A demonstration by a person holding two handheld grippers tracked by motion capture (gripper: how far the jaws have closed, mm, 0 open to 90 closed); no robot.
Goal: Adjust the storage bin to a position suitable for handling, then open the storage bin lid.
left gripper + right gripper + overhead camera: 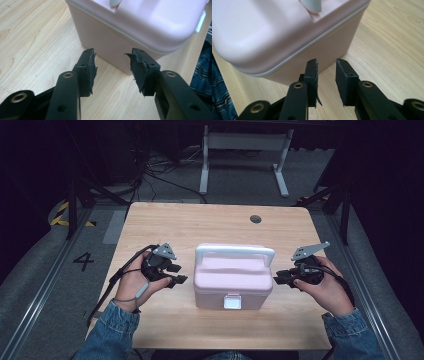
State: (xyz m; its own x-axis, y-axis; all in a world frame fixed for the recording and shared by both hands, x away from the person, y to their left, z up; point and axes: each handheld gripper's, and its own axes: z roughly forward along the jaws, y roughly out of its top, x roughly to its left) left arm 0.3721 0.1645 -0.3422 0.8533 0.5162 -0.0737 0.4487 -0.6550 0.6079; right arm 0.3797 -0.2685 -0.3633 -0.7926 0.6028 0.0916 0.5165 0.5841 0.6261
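Pink lidded box (232, 282) with a white handle (235, 252) sits mid-tabletop (210, 222), lid on. Flanking it — the left tongs (176, 274) and right tongs (281, 277), each near a side wall, jaws parted and gripping nothing — point inward.

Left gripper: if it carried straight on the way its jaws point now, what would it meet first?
Most likely the left gripper would meet the near side wall of the pink box, just below its lid. Its jaws stand open with nothing between them; depth is hard to judge.
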